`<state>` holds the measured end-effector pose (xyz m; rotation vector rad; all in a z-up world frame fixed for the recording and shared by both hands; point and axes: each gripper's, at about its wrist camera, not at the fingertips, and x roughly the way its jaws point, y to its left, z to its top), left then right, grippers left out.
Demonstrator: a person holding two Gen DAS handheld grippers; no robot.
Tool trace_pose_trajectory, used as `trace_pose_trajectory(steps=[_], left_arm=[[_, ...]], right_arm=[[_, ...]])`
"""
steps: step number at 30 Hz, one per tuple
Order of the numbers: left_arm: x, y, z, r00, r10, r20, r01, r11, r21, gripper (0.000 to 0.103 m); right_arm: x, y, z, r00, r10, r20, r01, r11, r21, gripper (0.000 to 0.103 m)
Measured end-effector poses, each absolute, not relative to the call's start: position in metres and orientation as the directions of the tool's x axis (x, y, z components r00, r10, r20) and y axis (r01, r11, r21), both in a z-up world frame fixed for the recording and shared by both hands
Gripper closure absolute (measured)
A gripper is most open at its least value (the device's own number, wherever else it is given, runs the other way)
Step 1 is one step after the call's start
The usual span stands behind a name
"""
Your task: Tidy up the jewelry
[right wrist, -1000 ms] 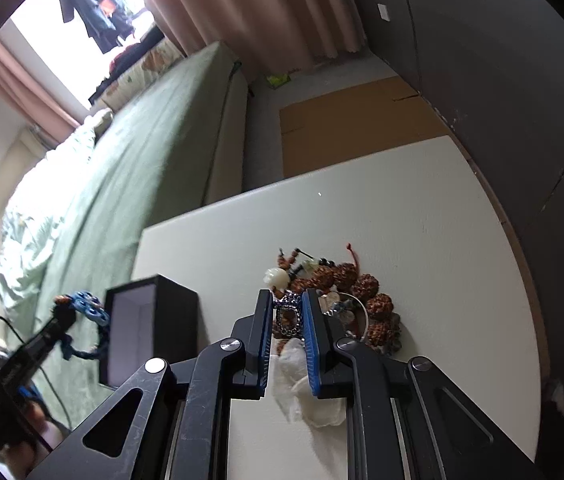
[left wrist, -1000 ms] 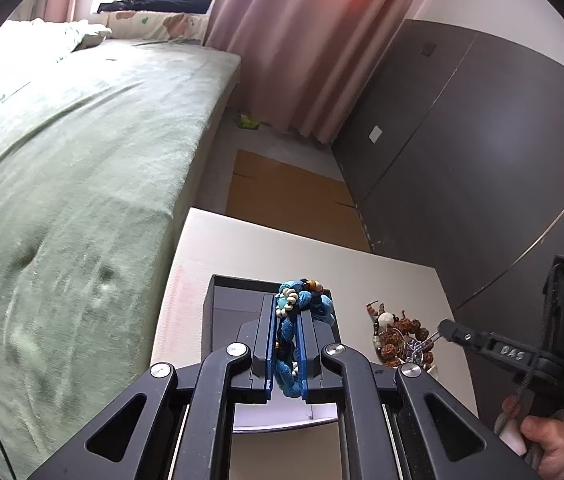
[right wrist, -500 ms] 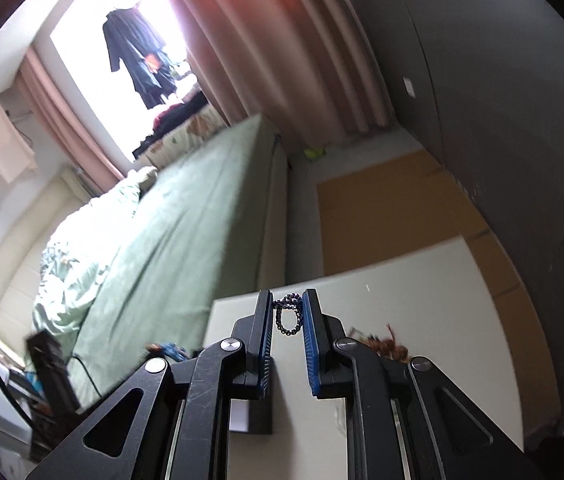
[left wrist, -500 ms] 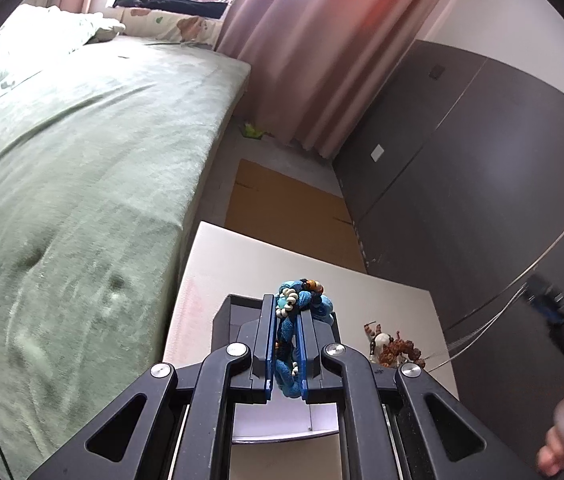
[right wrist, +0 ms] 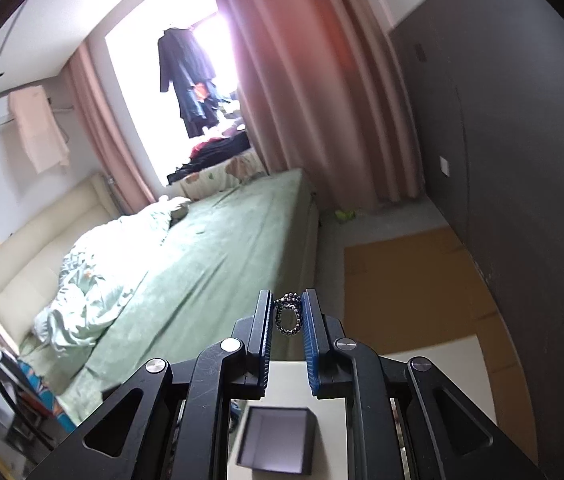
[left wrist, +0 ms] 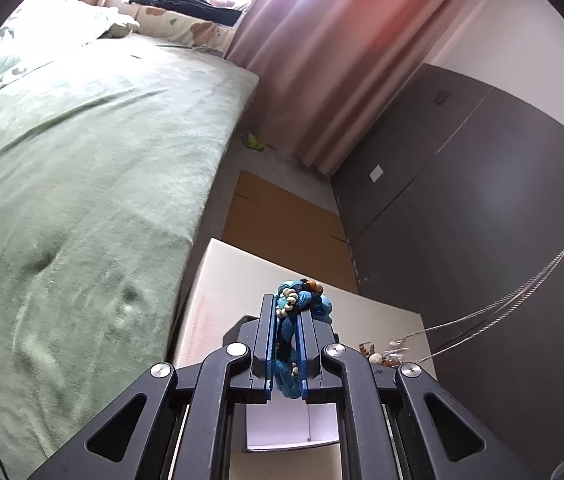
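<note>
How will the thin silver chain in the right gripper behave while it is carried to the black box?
The silver chain is probably limp: it stretches in thin lines down to the bead pile, so it may drag or snag the beads. It looks light, yet slippery: the right gripper pinches only a small loop. Over the black box it should collapse, not stand.

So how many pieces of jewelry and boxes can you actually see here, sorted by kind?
Blue beaded bracelet, clamped in the left gripper: 1
Silver chain, pinched in the right gripper: 1
Heap of brown and white beads on the white table, too tangled to split: 1
Black box: 1
Total: 4
</note>
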<state>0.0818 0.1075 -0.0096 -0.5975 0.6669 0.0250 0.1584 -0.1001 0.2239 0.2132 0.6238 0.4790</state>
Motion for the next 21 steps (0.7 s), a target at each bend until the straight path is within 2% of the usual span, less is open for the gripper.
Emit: trace_pose_trajectory(steps=[9, 21], left_arm=[[0.078, 0.120, -0.007, 0.803, -0.154, -0.576, -0.224, 0.817, -0.531, 0.094], [0.076, 0.124, -0.005, 0.807, -0.163, -0.568, -0.225, 0.805, -0.549, 0.094]], right_arm=[[0.158, -0.056, 0.225, 0.677, 0.533, -0.508, -0.416, 0.846, 0.333, 0.087], [0.144, -0.028, 0.256, 0.679, 0.569, -0.464, -0.486, 0.822, 0.297, 0.087]])
